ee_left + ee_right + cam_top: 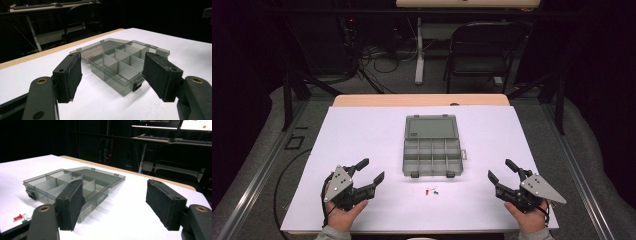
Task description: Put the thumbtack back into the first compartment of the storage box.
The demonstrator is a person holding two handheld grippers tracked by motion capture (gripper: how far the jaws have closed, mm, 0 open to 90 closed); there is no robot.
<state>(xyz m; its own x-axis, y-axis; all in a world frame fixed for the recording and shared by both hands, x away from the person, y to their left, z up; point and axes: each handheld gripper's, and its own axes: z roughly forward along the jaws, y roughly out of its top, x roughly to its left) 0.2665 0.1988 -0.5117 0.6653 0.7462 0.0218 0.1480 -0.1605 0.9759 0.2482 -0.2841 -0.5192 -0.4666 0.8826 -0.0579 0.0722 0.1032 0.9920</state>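
A grey see-through compartment box (432, 154) lies open in the middle of the white sheet, its lid (431, 126) folded flat toward the far side. The box (120, 68) has several empty compartments, as the right gripper view of the box (62, 186) also shows. Small pushpins (430, 191), one red and one green among them, lie on the sheet just in front of the box; the red pushpin (18, 217) sits at lower left. My left gripper (371, 170) is open at the near left. My right gripper (501, 169) is open at the near right. Both hold nothing.
The white sheet (362, 130) covers a wooden table (422, 100). Beyond the far edge stand a black folding chair (479, 50), a desk leg and cables on the floor. Black frame rails run along both sides.
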